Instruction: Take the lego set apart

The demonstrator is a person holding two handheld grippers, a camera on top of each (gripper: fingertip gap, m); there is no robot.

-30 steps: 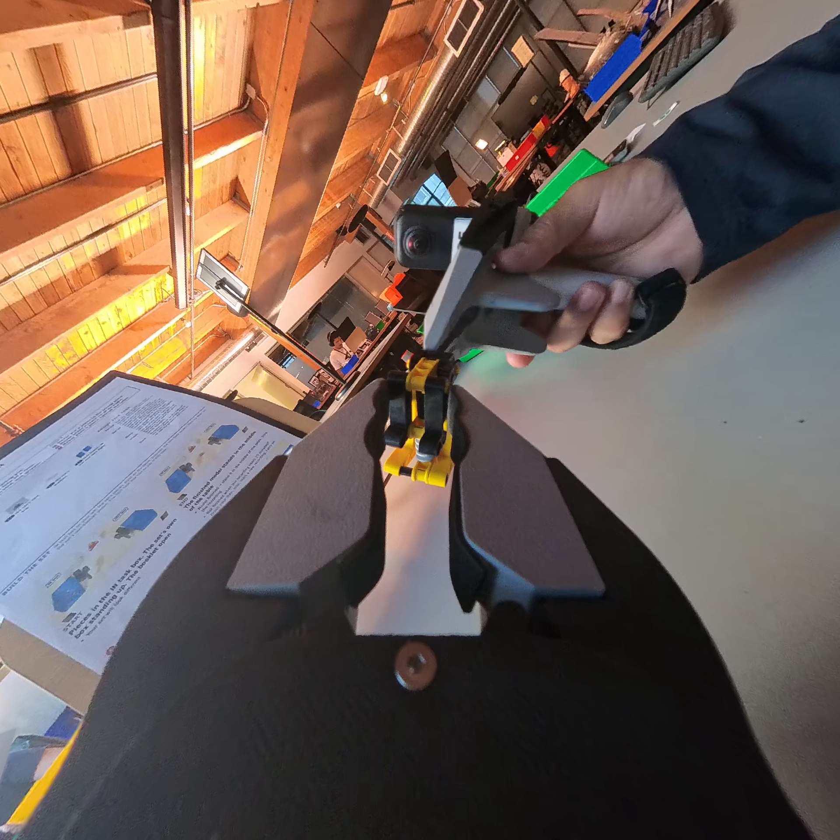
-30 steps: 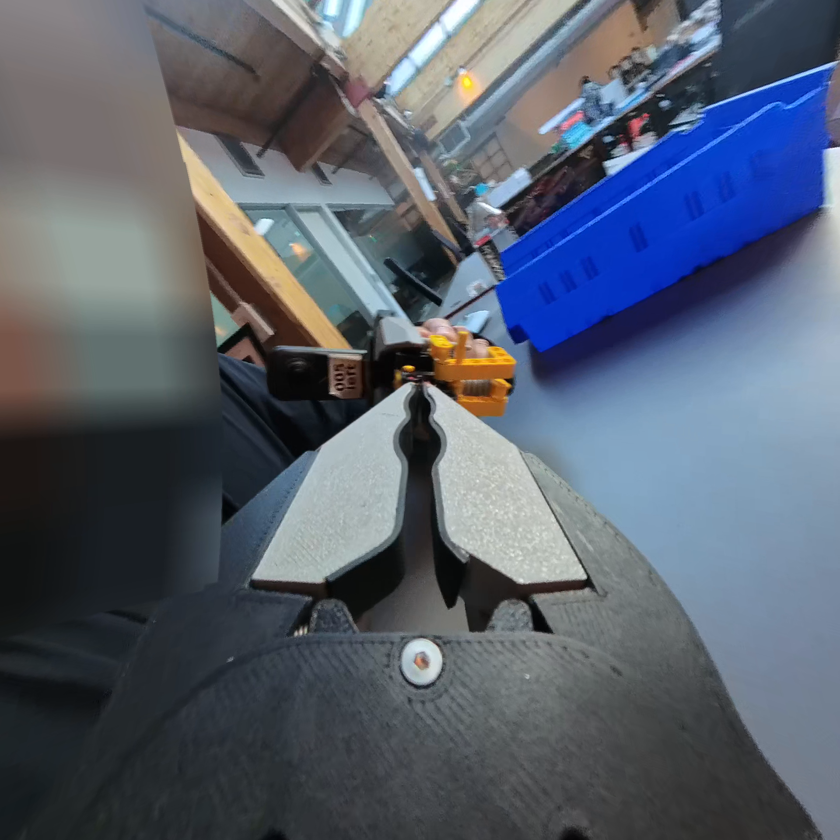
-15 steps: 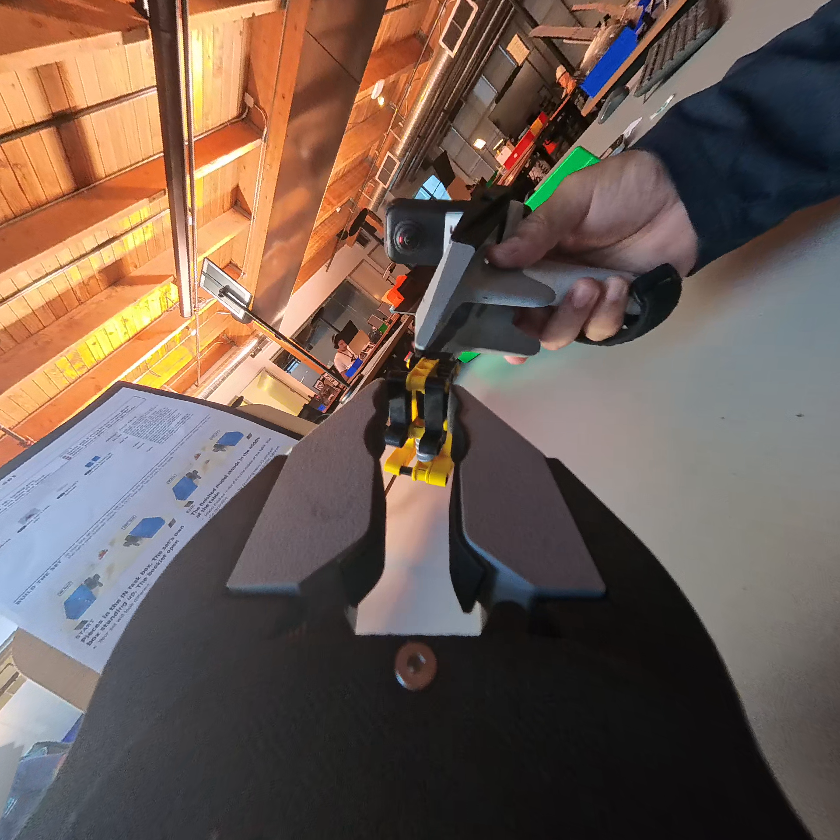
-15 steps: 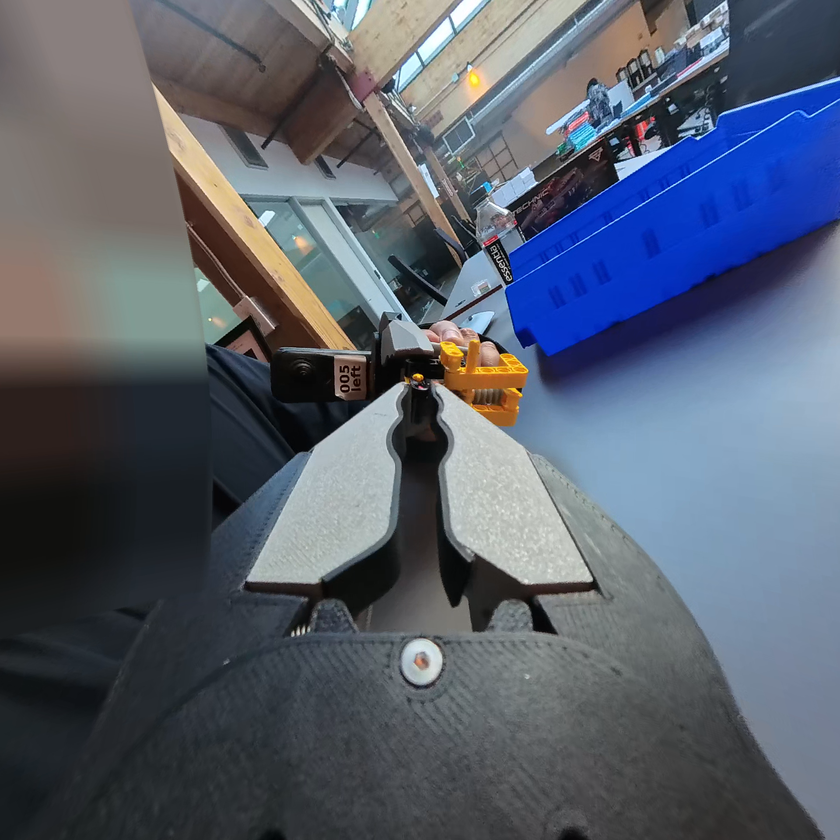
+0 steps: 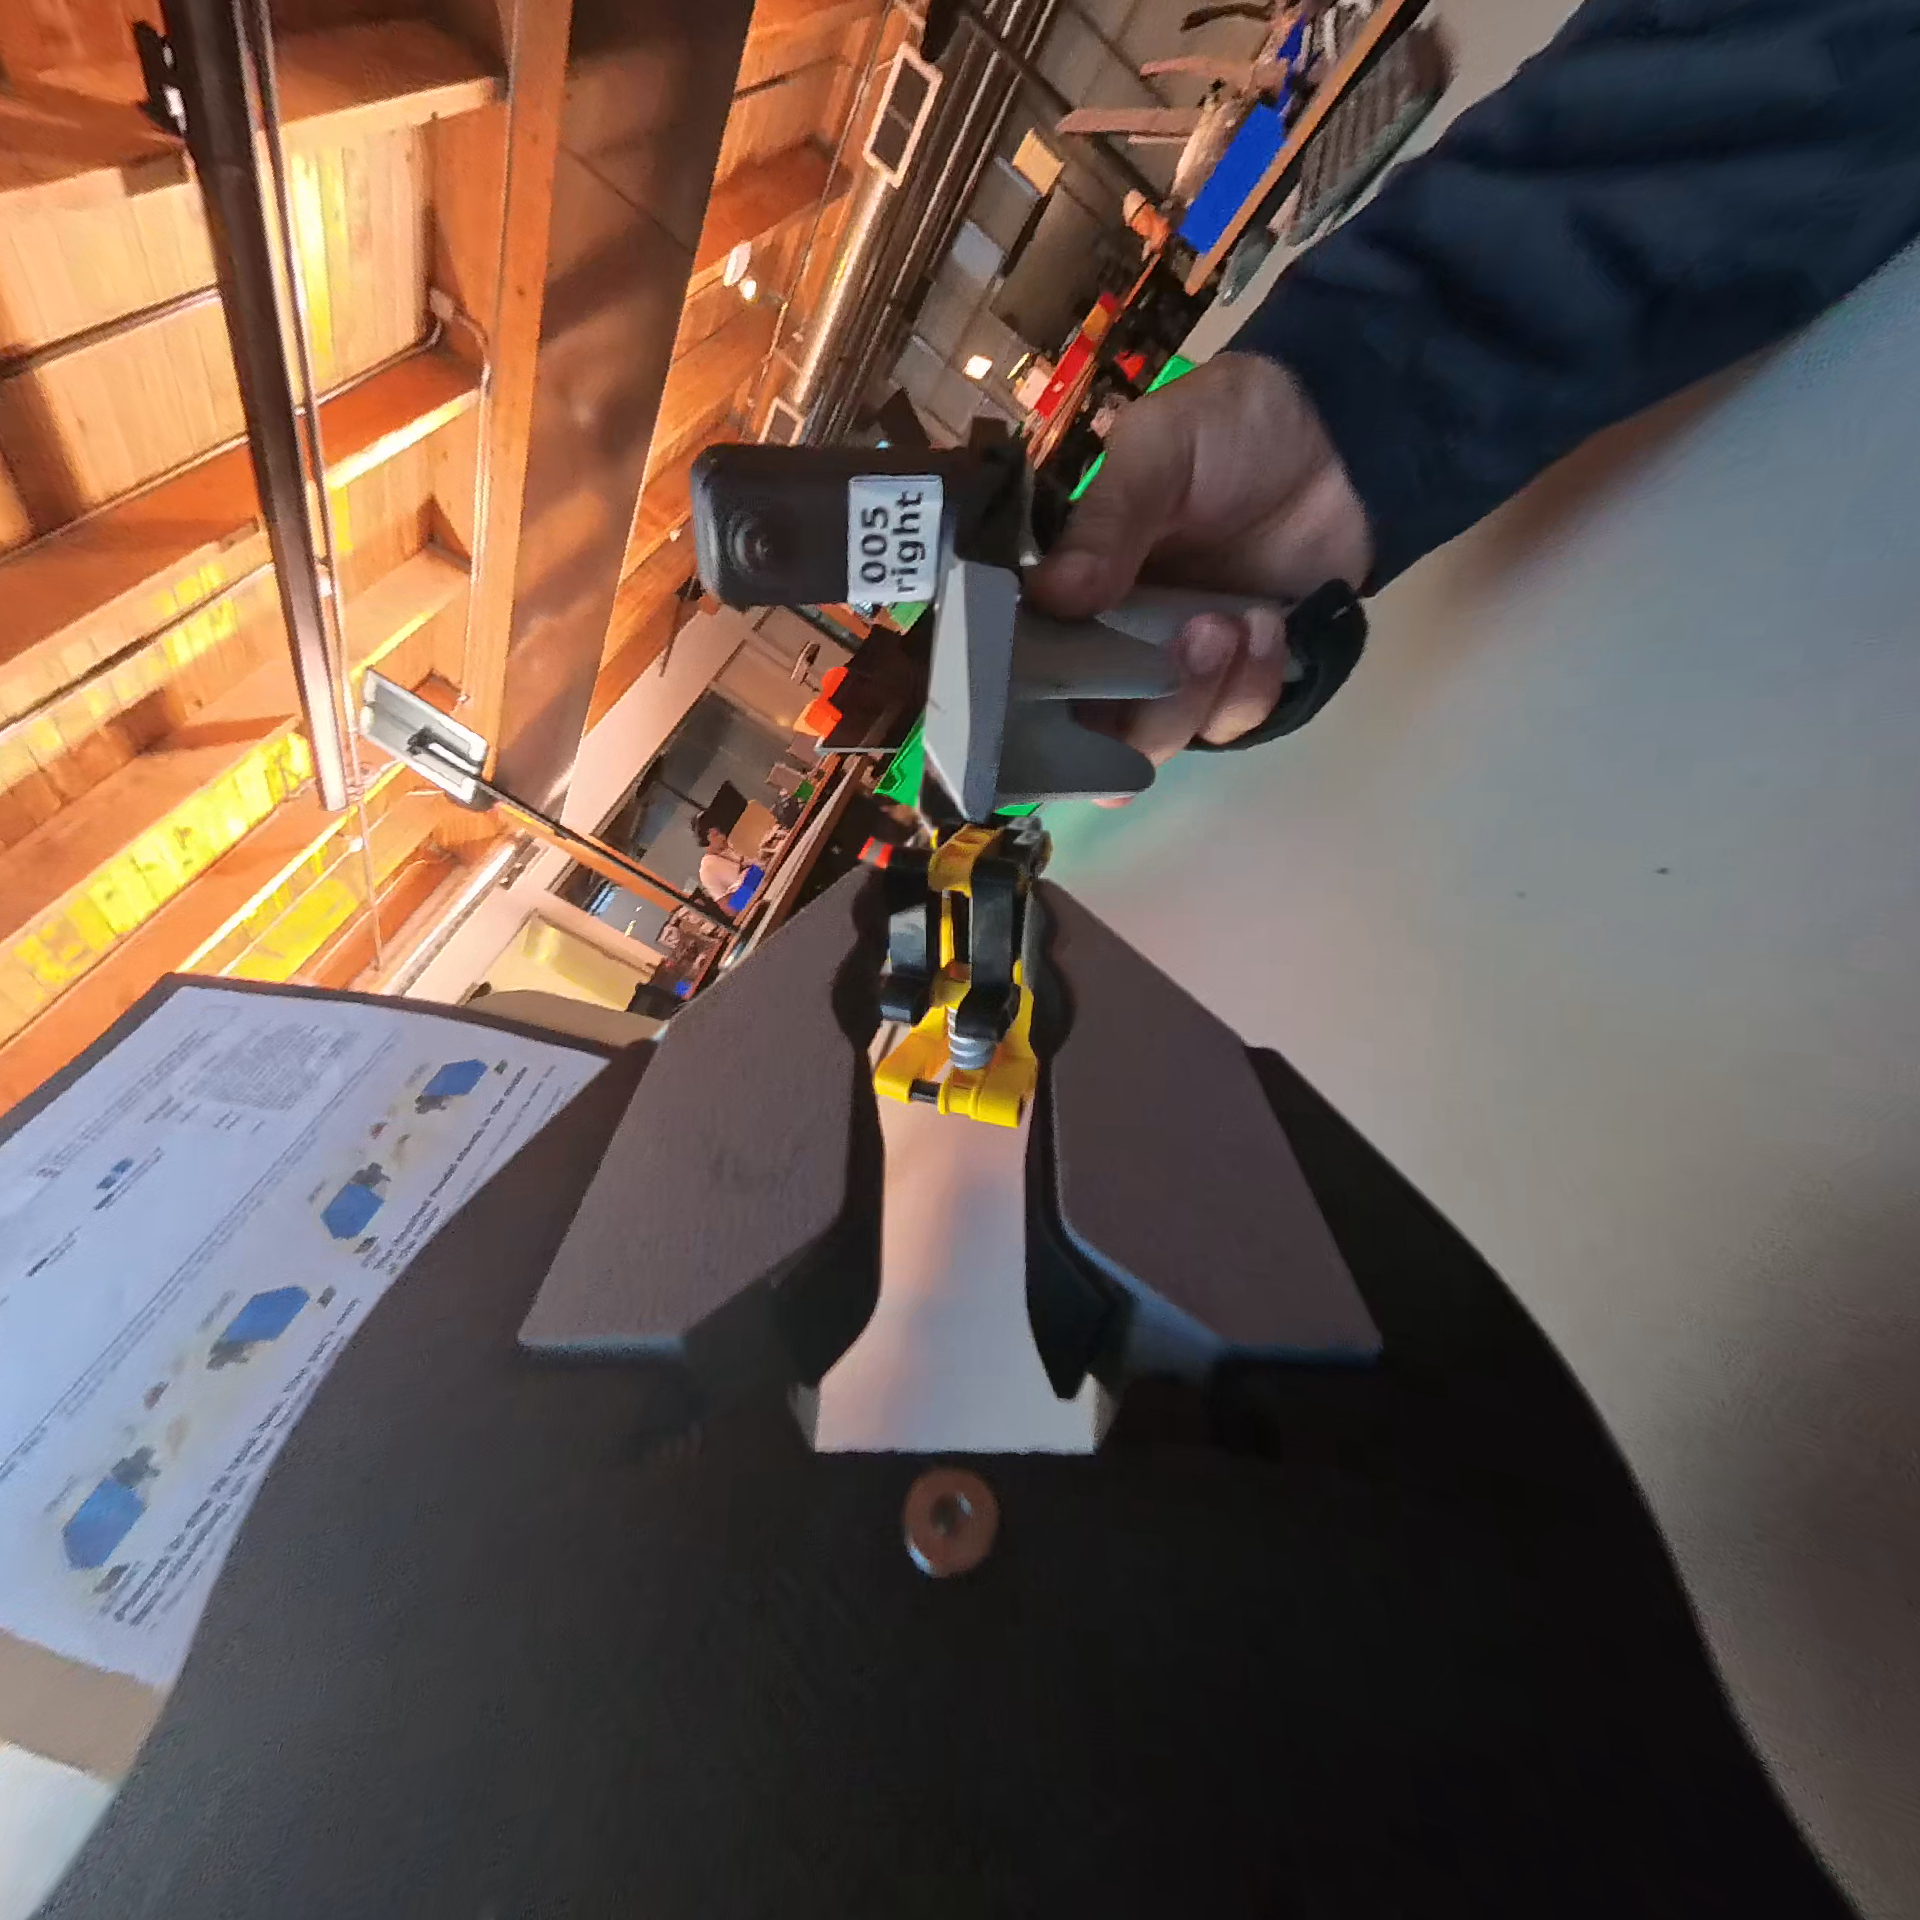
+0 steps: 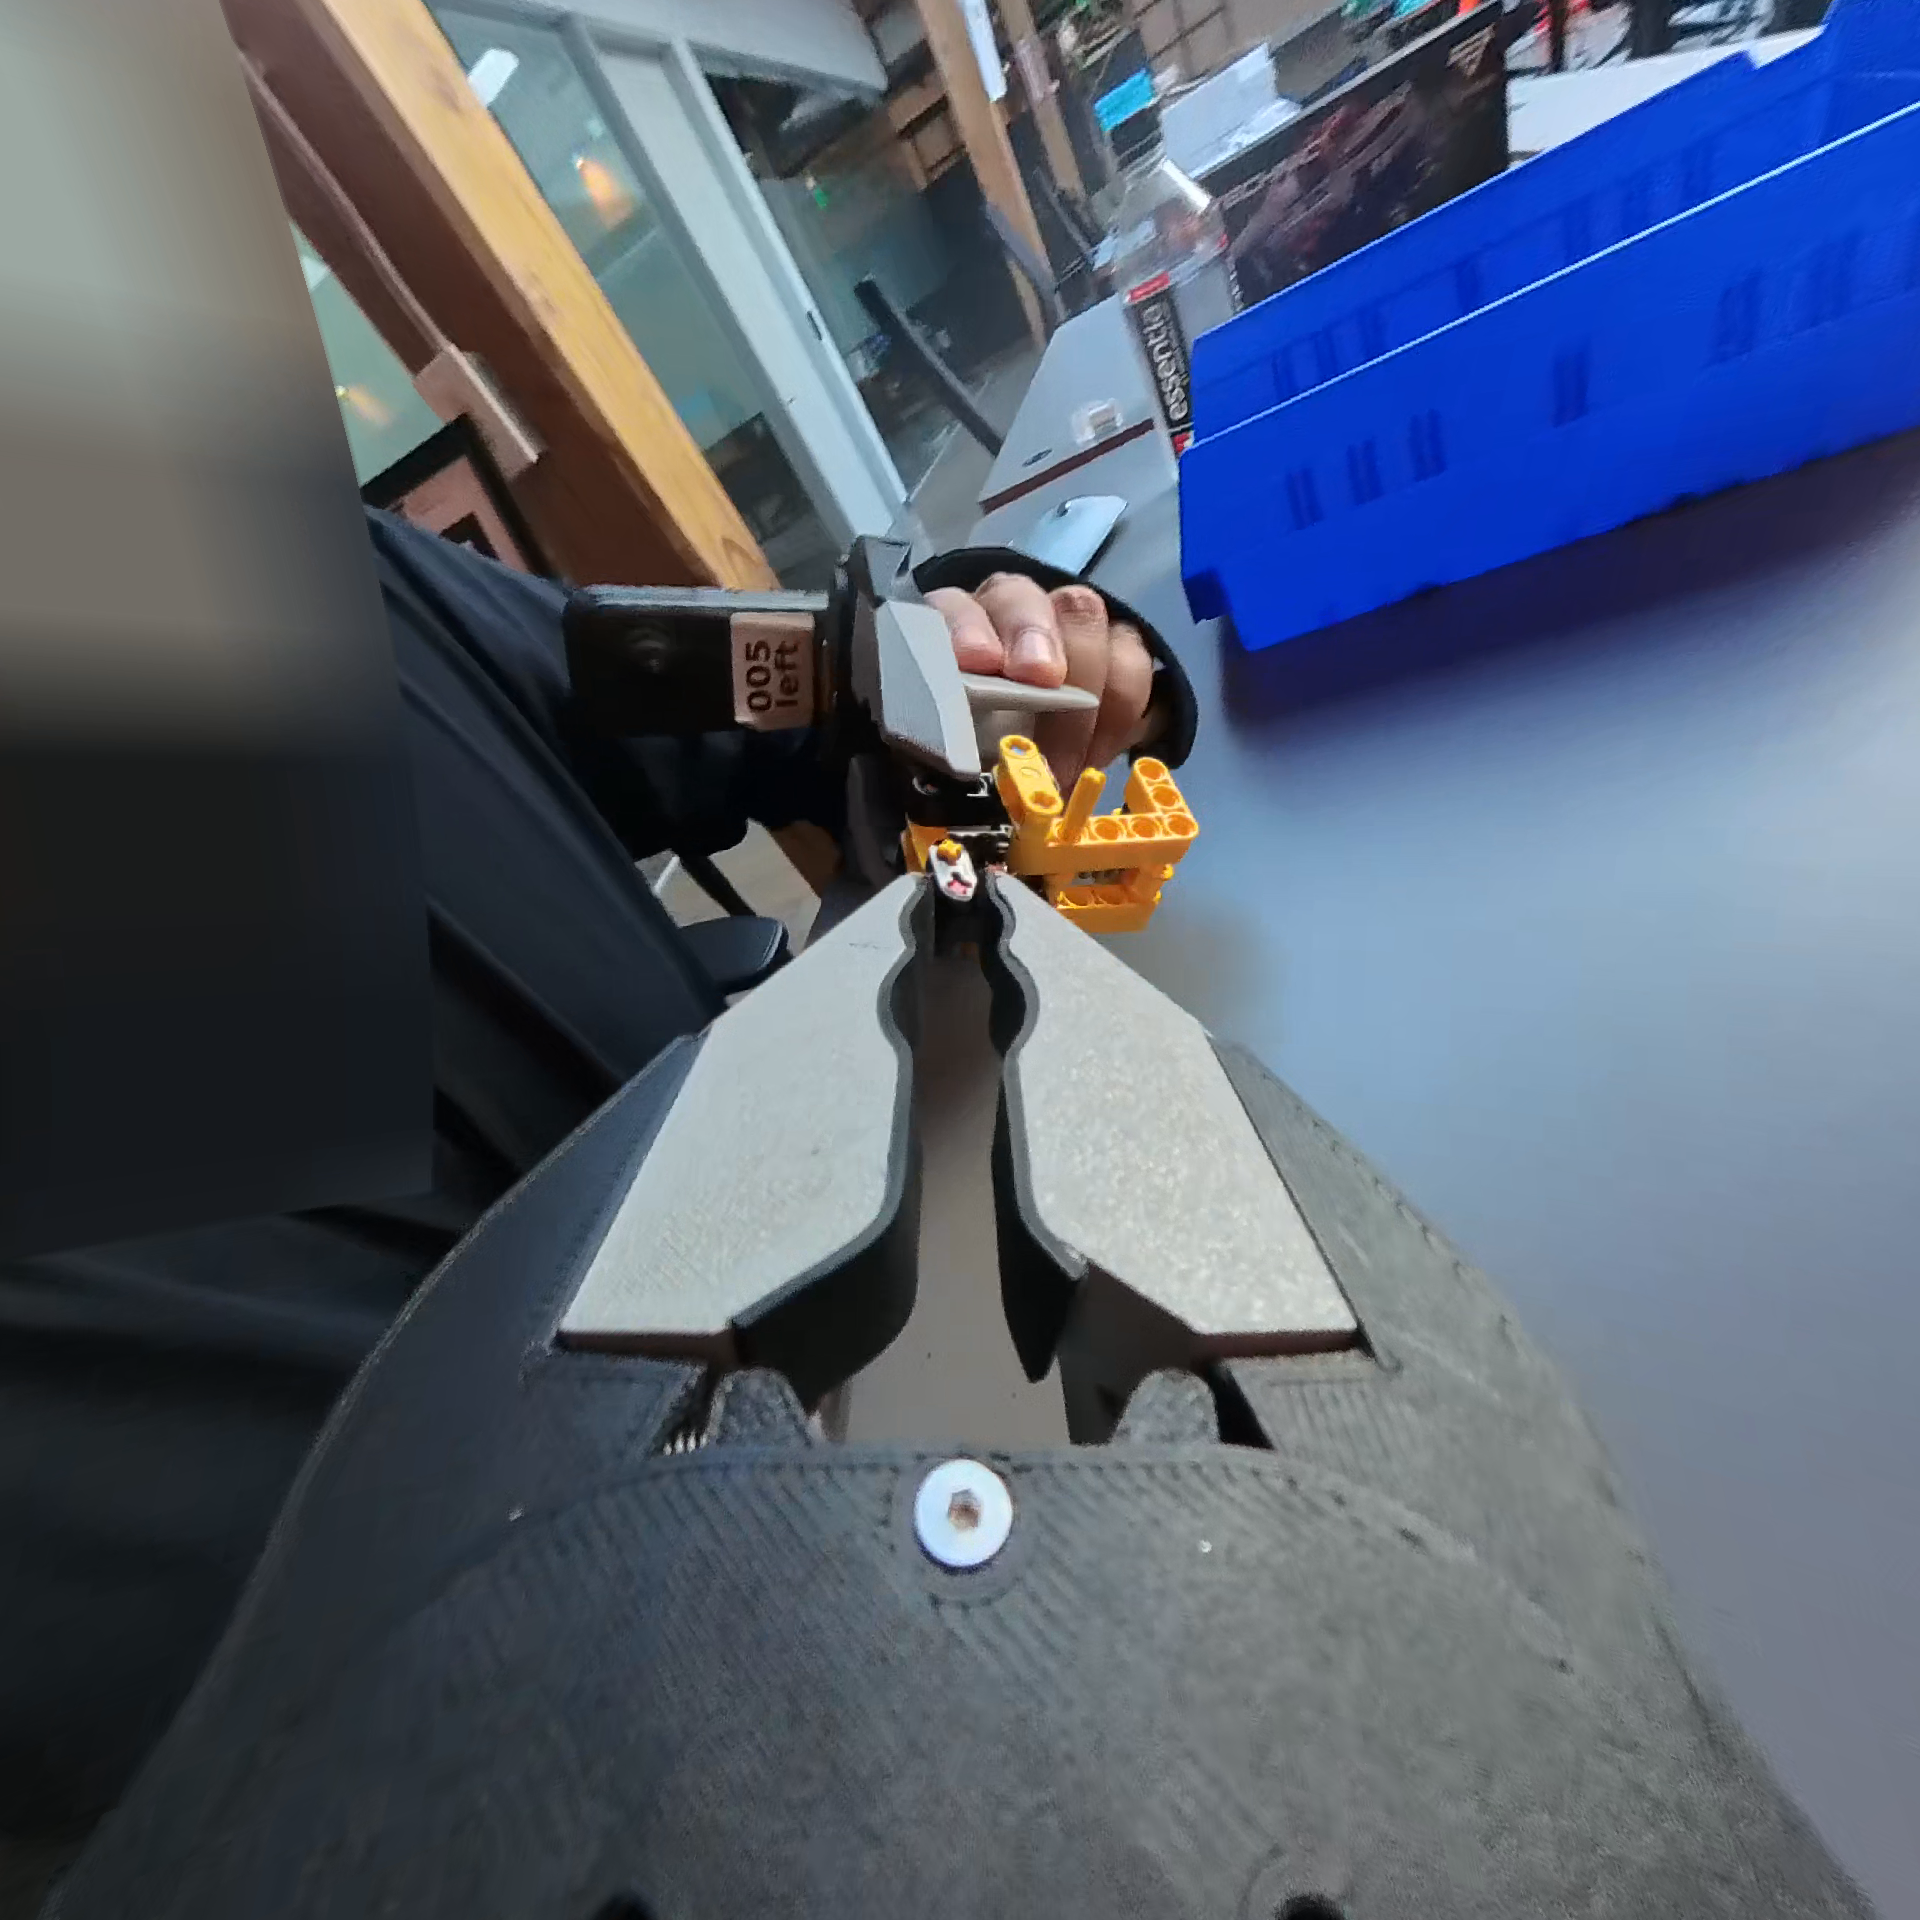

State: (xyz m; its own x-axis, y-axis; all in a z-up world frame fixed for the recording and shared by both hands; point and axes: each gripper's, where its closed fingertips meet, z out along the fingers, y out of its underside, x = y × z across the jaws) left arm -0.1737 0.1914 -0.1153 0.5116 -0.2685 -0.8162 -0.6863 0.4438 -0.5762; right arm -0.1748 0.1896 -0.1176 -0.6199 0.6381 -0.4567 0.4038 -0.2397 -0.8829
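A small yellow and black lego model [image 5: 956, 997] is held above the table between both grippers. My left gripper [image 5: 951, 914] is shut on its black and yellow middle, with a yellow end and a grey spring sticking back between the fingers. My right gripper [image 6: 958, 888] is shut on a small dark end piece of the model [image 6: 1112, 842], whose yellow beam frame juts out to the right. The right gripper also shows in the left wrist view [image 5: 977, 821], and the left gripper shows in the right wrist view [image 6: 935, 800]. A hand holds each one.
A printed instruction sheet [image 5: 208, 1299] stands at the left. A blue bin [image 6: 1558, 395] sits on the grey table [image 6: 1558, 935] at the far right, with a bottle [image 6: 1164, 312] and a dark box behind it. A dark sleeve [image 6: 520, 831] fills the left.
Both grippers stay shut on the model. The right gripper has rolled and tipped down, so its camera's side label now faces the left view. The yellow frame has turned more into the right view.
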